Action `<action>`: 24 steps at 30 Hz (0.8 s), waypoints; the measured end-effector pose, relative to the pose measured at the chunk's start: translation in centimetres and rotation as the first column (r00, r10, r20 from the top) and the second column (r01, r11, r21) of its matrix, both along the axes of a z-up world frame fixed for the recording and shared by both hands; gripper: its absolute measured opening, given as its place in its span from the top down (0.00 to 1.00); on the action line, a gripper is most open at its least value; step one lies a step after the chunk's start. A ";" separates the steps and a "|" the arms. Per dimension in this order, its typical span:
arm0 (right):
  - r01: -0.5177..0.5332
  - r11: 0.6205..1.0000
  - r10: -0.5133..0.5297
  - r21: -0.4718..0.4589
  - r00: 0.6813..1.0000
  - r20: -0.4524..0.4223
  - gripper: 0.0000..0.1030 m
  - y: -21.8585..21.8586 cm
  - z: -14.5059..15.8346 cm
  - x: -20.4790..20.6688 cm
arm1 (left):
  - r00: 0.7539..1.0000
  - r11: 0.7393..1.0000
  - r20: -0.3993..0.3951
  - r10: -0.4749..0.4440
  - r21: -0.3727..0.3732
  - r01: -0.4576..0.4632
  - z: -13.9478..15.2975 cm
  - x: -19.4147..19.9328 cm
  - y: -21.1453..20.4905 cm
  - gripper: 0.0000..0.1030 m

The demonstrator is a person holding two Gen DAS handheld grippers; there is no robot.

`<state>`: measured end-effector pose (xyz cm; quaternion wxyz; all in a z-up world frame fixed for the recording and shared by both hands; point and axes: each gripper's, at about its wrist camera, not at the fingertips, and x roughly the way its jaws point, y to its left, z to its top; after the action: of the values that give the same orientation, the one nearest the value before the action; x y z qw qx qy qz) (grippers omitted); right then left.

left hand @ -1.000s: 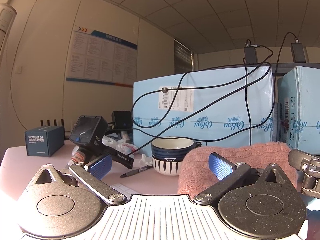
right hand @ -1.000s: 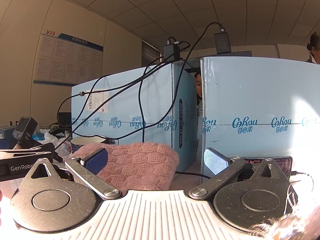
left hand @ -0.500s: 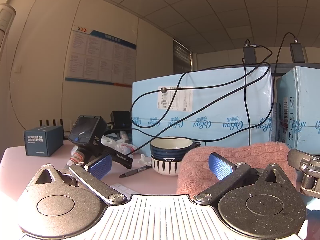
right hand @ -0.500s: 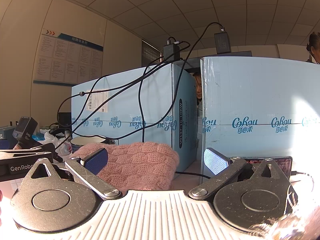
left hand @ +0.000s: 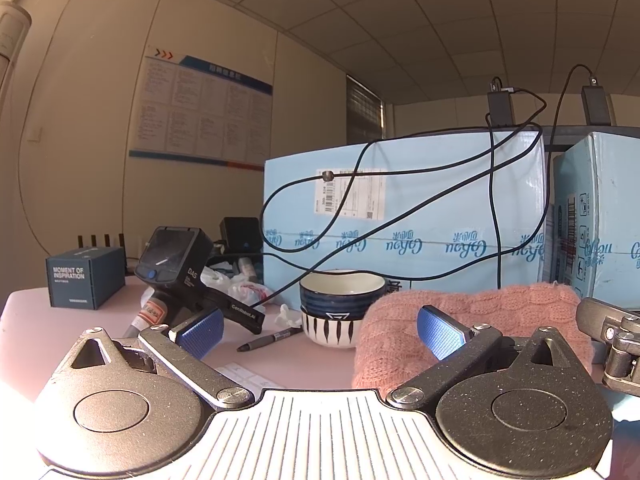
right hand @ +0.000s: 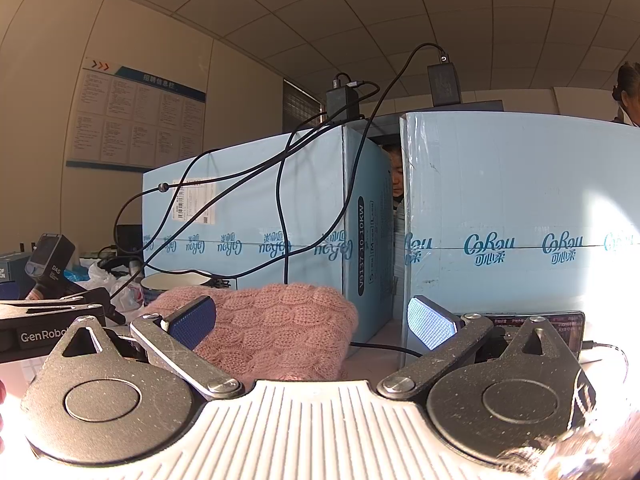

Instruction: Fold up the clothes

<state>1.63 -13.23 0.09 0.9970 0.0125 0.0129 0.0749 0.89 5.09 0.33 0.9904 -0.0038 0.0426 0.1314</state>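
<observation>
Both tongs are spread wide and hold nothing: the left tongs (left hand: 318, 326) and the right tongs (right hand: 310, 320) sit low over the pink worktop (left hand: 288, 364). One folded pink knit sweater (right hand: 276, 326) lies just ahead, before two blue boxes (right hand: 256, 216). Two stacked bowls (left hand: 340, 306) and one pen (left hand: 269, 339) lie left.

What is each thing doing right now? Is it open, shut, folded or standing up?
Left gripper: open, holding nothing.
Right gripper: open, holding nothing.
Pink knitted garment: lying in a bundle on the table, not gripped.
Bowls: two stacked, upright.
Pen: lying flat.
Blue cartons: standing, taped shut.
Small dark box: upright, closed.
</observation>
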 end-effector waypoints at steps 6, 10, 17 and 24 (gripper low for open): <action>0.001 1.000 -0.001 0.002 1.000 -0.001 0.00 0.0 0.0 0.0 | 1.000 1.000 -0.004 -0.001 -0.003 0.001 0.0 0.0 0.1 0.00; 0.002 1.000 -0.002 0.003 1.000 -0.002 0.00 0.0 0.0 0.0 | 1.000 1.000 -0.004 -0.002 -0.003 0.002 0.0 0.0 0.1 0.00; 0.001 1.000 -0.001 0.003 1.000 -0.002 0.00 0.0 0.0 0.0 | 1.000 1.000 -0.001 -0.004 -0.002 0.004 0.0 -0.1 0.0 0.00; 0.001 1.000 -0.001 0.003 1.000 -0.002 0.00 0.0 0.0 0.0 | 1.000 1.000 0.000 -0.006 -0.002 0.006 0.0 0.0 0.0 0.00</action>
<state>1.61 -13.21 0.05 0.9970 0.0141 0.0136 0.0745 0.86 5.10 0.34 0.9908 -0.0046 0.0426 0.1286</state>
